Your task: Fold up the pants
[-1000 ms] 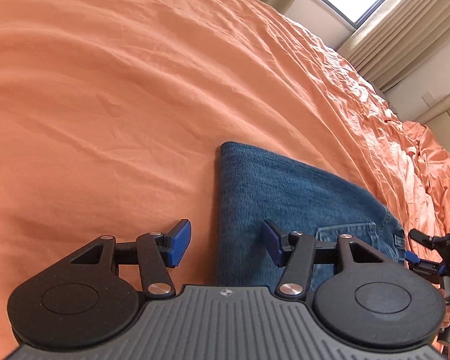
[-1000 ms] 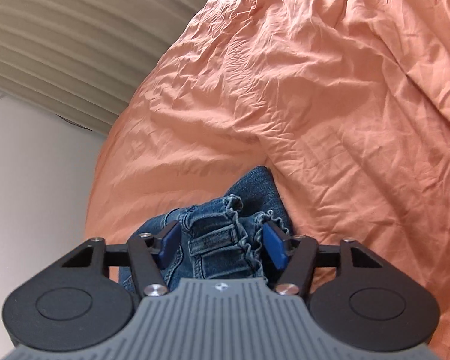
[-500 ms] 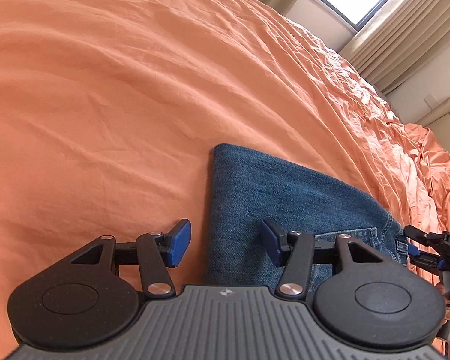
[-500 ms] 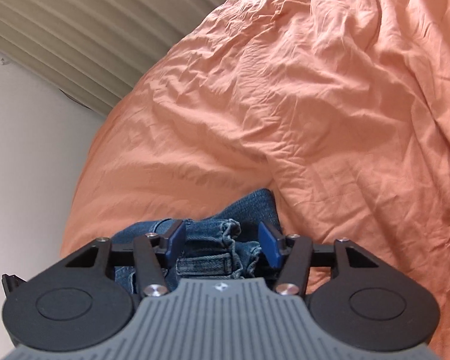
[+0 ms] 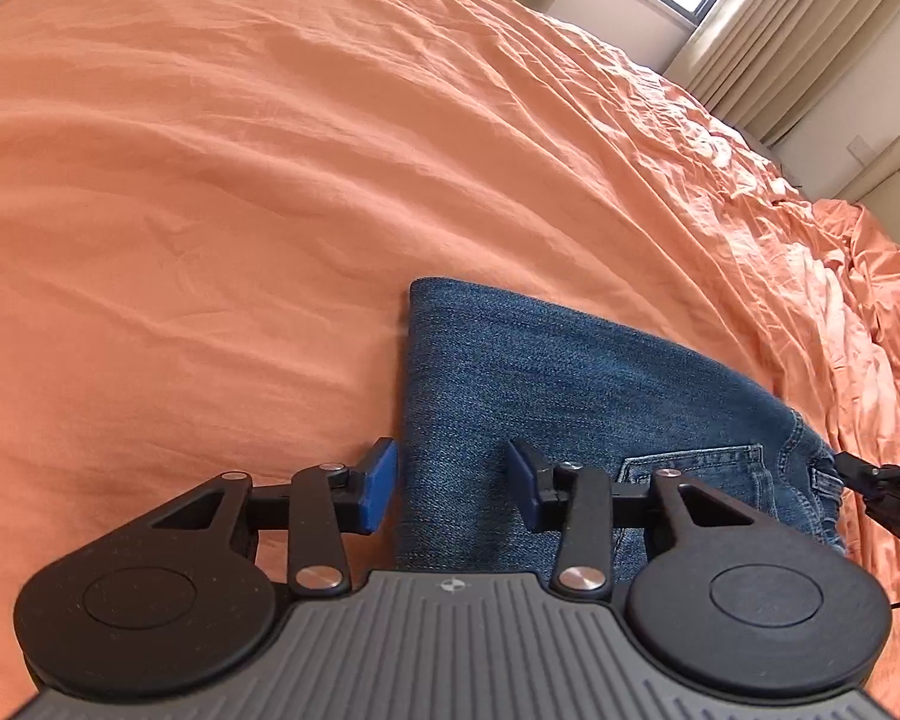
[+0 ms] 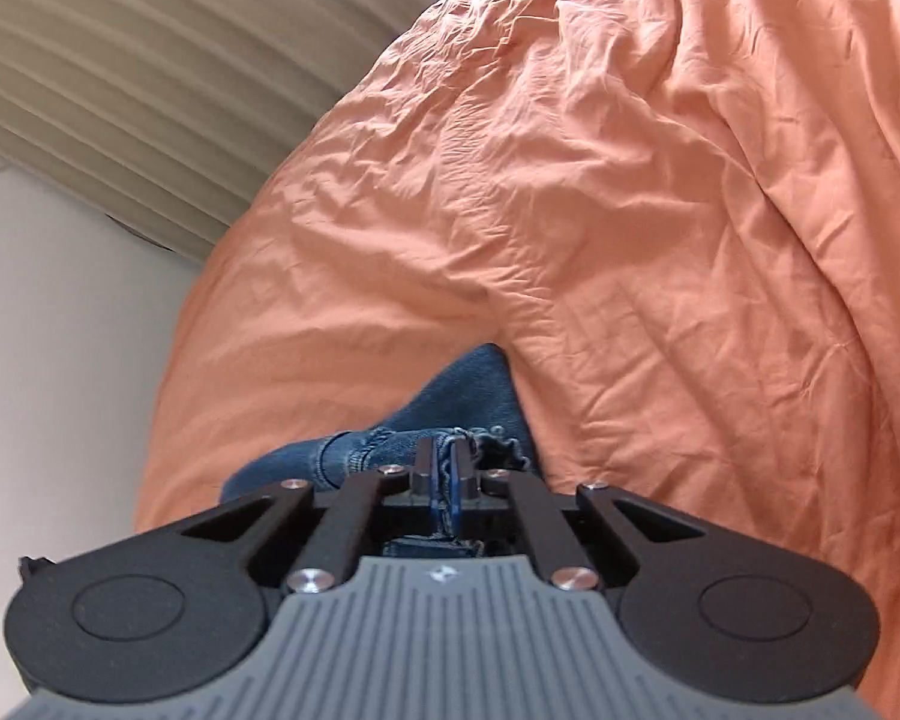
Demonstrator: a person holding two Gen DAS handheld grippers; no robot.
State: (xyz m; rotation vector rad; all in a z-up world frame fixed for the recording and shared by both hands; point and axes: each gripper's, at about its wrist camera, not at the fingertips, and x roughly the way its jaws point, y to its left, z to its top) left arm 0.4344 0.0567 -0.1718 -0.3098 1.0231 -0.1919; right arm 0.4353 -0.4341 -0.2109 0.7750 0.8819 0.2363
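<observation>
Right gripper (image 6: 444, 471) just snapped closed on jeans (image 5: 546, 396) waistband; left gripper (image 5: 453, 483), jaws closing in, not yet pinching, straddles folded edge. Jeans mid-bed (image 5: 210, 180). Next: lift w/ both.

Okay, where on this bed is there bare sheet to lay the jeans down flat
The orange sheet is bare left of and beyond the jeans, up to the curtains. Crowded only near you: the left gripper straddles the jeans' edge, and the right gripper is clamped on the waistband.
</observation>
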